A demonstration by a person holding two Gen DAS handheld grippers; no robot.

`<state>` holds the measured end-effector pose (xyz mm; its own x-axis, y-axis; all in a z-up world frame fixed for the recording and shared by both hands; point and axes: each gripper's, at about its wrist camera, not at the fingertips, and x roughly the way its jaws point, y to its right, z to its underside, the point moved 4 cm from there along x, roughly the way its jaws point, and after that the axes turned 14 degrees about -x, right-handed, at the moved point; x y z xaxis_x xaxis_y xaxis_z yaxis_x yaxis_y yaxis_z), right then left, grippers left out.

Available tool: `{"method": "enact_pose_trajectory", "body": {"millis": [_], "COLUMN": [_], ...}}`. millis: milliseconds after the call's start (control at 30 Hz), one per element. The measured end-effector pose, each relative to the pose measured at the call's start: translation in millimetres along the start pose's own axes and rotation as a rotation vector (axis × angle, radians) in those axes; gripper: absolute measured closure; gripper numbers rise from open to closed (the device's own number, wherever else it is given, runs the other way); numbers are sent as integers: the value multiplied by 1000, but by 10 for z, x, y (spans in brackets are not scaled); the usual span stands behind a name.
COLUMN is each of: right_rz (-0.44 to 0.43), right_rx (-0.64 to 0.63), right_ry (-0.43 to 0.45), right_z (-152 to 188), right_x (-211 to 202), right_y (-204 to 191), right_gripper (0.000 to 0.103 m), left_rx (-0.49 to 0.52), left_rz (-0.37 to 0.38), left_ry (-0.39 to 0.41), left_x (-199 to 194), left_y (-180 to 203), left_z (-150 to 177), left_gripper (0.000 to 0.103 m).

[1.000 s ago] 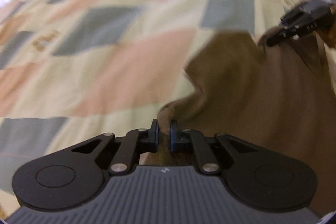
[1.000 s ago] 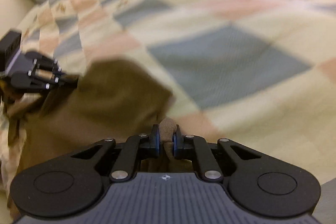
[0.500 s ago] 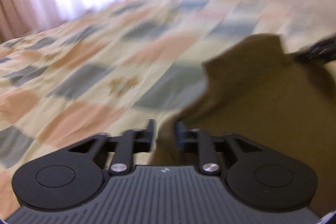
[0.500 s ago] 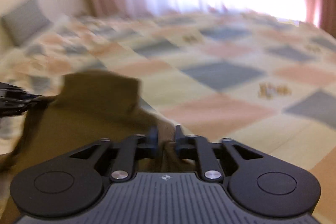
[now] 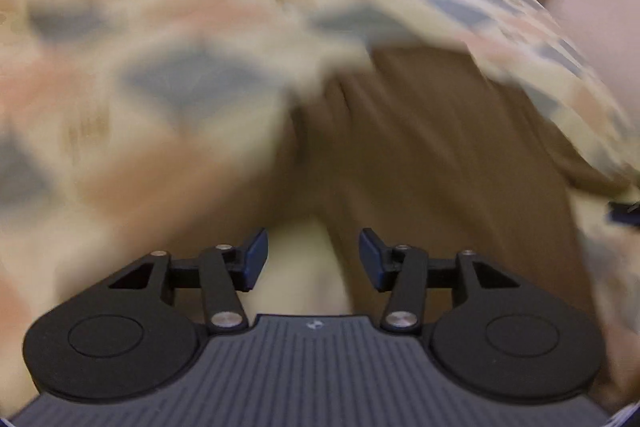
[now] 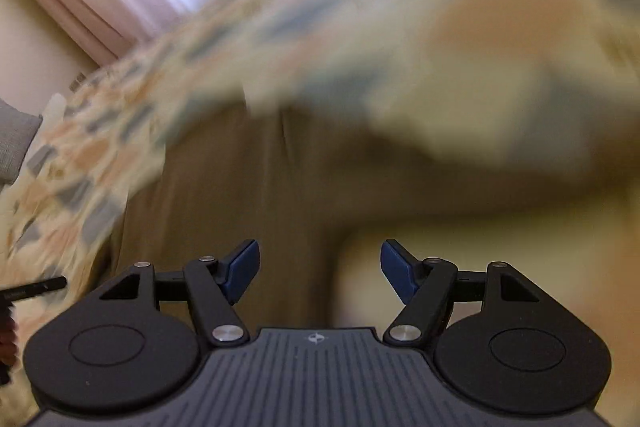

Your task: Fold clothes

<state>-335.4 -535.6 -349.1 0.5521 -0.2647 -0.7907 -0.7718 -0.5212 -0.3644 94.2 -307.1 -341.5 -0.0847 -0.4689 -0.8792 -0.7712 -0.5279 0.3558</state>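
Note:
A brown garment [image 5: 432, 155] lies spread on the patchwork bedspread [image 5: 160, 39]; it also shows in the right wrist view [image 6: 248, 187]. My left gripper [image 5: 312, 259] is open and empty, just above the garment's near left edge. My right gripper [image 6: 320, 271] is open and empty over the garment's near right edge. Both views are motion-blurred. The tip of the left gripper [image 6: 36, 289] shows at the left edge of the right wrist view, and the right gripper's tip [image 5: 626, 211] shows at the right edge of the left wrist view.
The bedspread [image 6: 460, 27] with grey, peach and cream patches covers the bed all around. A grey pillow [image 6: 14, 143] lies at the far left. Curtains [image 6: 92, 11] and a bright window stand behind the bed.
Both grippers were shut on the garment's corners and have opened and let go. The garment has dropped flat on the bed. Both cameras are swinging, blurring the views.

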Motion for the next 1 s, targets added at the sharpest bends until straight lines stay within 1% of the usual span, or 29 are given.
{"method": "enact_pose_trajectory", "body": {"millis": [33,67,100,133,200,233,267,300,333,367,400,433,500,533,567,600,633,667,700,733,800,833,867,933,967,1000], "right_rz": [-13,-20,-20,-12,2,9,18,23,32,42,52,66,109,130,150,178,214,239,242,240,217,211,217,230,232,229], "right_rx": [35,73,103,129,180,201,211,213,222,230,240,249,238,229,222,215,199,179,169,162,158,150,132,108,108,113], "right_ry": [-51,-101,-140,-177,-244,-249,-234,-229,-251,-274,-290,-292,-297,-298,-297,-295,-288,-275,-264,-258,-273,-281,-286,-295,-299,-300], "right_z": [283,570,815,1032,1447,1594,1709,1776,1832,1888,1938,1969,2000,2007,1999,1986,1965,1949,1938,1934,1942,1938,1930,1917,1913,1907], "right_x": [-116,-224,-297,-339,-414,-415,-415,-410,-400,-389,-398,-453,-566,-617,-669,-706,-731,-742,-724,-700,-610,-563,-524,-478,-472,-472], "right_y": [-30,-75,-112,-143,-203,-226,-255,-285,-300,-315,-325,-324,-351,-388,-423,-466,-506,-543,-599,-651,-732,-775,-820,-875,-873,-852], "right_gripper": [33,33,33,33,33,33,38,63,89,93,97,96,95,88,84,71,53,46,44,44,43,38,35,33,33,33], "left_rx": [-27,-47,-66,-84,-123,-141,-141,-120,-93,-71,-44,-17,88,143,225,312,417,521,630,739,905,951,960,908,877,858], "left_rz": [30,43,52,61,63,67,50,10,0,-1,-17,-37,-123,-168,-215,-261,-314,-354,-392,-430,-482,-495,-504,-513,-517,-505], "left_ry": [-58,-98,-135,-171,-211,-231,-242,-245,-242,-235,-235,-236,-194,-170,-113,-47,25,93,145,196,235,228,207,183,185,205], "left_x": [-61,-95,-122,-151,-102,-47,16,62,55,21,-49,-126,-317,-416,-511,-607,-670,-703,-676,-636,-458,-356,-262,-176,-181,-233], "left_y": [-49,-97,-146,-194,-285,-329,-356,-365,-359,-361,-370,-381,-400,-409,-386,-353,-298,-246,-190,-130,-66,-77,-114,-239,-292,-322], "left_z": [278,509,730,950,1274,1417,1542,1646,1726,1769,1821,1877,1892,1893,1830,1751,1674,1620,1565,1510,1426,1386,1340,1206,1141,1061], "left_gripper": [53,50,41,37,38,48,63,82,82,82,82,81,80,80,78,67,57,53,47,45,44,45,49,97,97,97]}}
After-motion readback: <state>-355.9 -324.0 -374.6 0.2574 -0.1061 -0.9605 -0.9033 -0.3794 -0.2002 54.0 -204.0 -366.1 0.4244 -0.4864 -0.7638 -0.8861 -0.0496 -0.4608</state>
